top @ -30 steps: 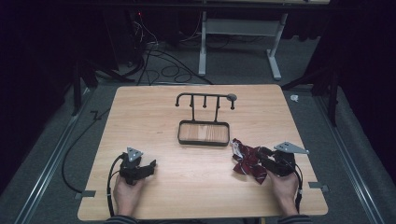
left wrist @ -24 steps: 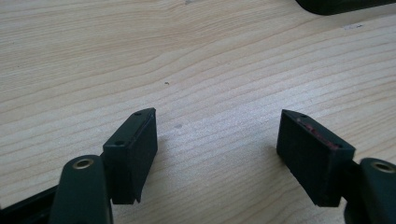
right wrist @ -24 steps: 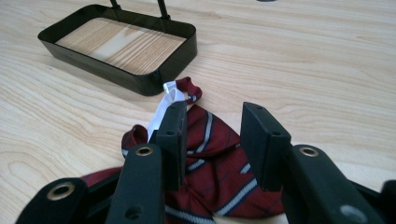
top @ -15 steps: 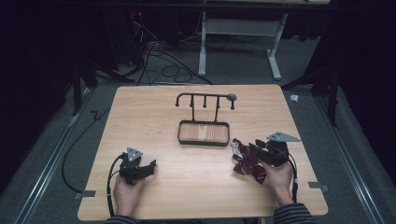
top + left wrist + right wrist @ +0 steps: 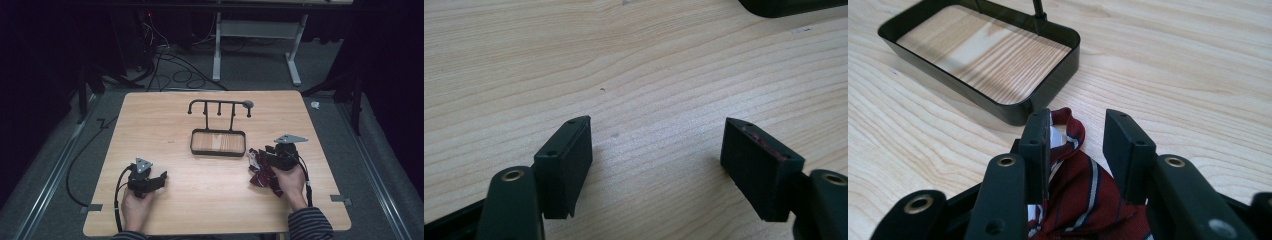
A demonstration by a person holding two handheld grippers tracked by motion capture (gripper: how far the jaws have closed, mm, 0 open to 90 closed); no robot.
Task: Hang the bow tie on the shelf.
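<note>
A person seated at the near edge of a pale wooden table (image 5: 165, 130) works a handheld gripper in each hand, and the right gripper (image 5: 1075, 135) is busy with a crumpled dark-red striped necktie (image 5: 1083, 200) lying at the table's near right, just beside the near right corner of a black-rimmed tray (image 5: 192, 142). In the right gripper view the jaws have just been closing and now straddle a raised fold of the tie; one jaw lies against the cloth while a gap shows at the other, so the fabric sits between them without yet being firmly pinched. The step in hand appears to be the pick-up of the tie. The next move likely calls for the jaws to finish closing on that fold, then a lift clear of the tray's wall toward the hook rack (image 5: 220, 106) that rises from the tray's far side, if that is where the tie belongs. The loose cloth could slip or drag if too little is caught. The tray holds nothing; its wood-grain floor is bare, and the rack's hooks hang empty. At the near left, the left gripper (image 5: 656, 150) rests low over bare tabletop, jaws spread wide with nothing between them.
</note>
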